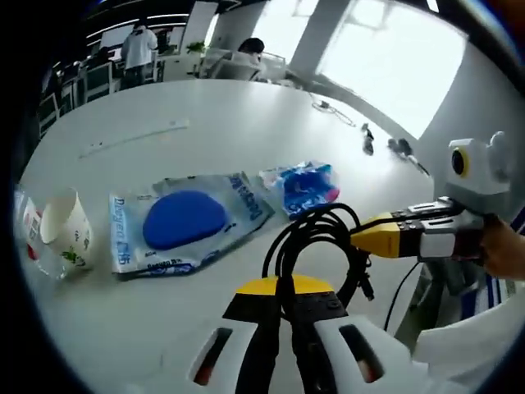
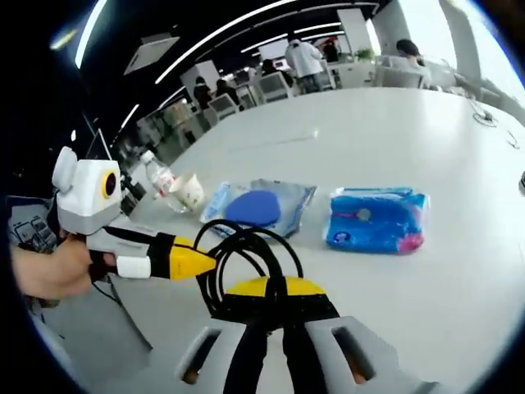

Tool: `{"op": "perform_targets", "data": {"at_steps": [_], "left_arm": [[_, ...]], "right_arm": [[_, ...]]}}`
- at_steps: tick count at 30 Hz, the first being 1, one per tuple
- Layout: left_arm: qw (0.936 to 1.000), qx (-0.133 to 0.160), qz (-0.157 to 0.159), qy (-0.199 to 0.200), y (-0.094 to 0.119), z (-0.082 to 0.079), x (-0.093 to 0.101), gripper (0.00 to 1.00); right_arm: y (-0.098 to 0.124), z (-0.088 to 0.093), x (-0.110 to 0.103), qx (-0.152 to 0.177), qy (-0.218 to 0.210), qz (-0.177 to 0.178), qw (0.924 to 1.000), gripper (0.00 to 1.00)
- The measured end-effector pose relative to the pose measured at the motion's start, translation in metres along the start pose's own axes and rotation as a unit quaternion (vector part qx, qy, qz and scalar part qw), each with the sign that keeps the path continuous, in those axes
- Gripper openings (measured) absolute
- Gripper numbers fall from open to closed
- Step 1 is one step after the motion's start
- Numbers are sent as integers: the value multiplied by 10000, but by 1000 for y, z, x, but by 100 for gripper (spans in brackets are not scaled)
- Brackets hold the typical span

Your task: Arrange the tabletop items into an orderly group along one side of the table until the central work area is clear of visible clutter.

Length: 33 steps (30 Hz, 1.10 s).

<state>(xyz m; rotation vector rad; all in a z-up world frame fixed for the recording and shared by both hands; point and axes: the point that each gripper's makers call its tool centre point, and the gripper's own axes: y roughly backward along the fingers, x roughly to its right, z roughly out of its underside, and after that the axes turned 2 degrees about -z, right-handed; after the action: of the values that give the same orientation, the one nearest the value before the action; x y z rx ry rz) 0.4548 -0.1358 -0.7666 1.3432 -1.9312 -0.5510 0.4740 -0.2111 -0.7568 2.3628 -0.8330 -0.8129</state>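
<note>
While both grippers, left [image 1: 283, 308] and right [image 2: 275, 308], are clamping the looped cable [image 1: 316, 238], its ends are lying hidden.

Cable [image 1: 316, 246]: black, coiled, held above the worktop.
Clear pouch [image 1: 184, 223]: flat, blue disc inside.
Blue packet [image 1: 305, 187]: beside it.
Paper cup [image 1: 67, 231]: upright.

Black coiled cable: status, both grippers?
Left gripper and right gripper both shut on black coiled cable. Cable lifted above white table. Blue-disc clear pouch, blue wipes pack, paper cup lie loose.
</note>
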Motion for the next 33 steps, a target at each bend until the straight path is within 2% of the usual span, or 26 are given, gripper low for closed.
{"op": "perform_targets", "data": {"at_steps": [11, 16, 33], "left_arm": [[9994, -171, 241, -195, -31, -8, 34, 0], [9990, -245, 268, -266, -45, -8, 43, 0], [9988, -425, 136, -203, -70, -3, 37, 0]], "right_arm": [[20, 4, 39, 63, -206, 270, 9994, 1], [24, 8, 55, 44, -314, 347, 9989, 1], [1, 17, 80, -205, -352, 259, 9988, 1]]}}
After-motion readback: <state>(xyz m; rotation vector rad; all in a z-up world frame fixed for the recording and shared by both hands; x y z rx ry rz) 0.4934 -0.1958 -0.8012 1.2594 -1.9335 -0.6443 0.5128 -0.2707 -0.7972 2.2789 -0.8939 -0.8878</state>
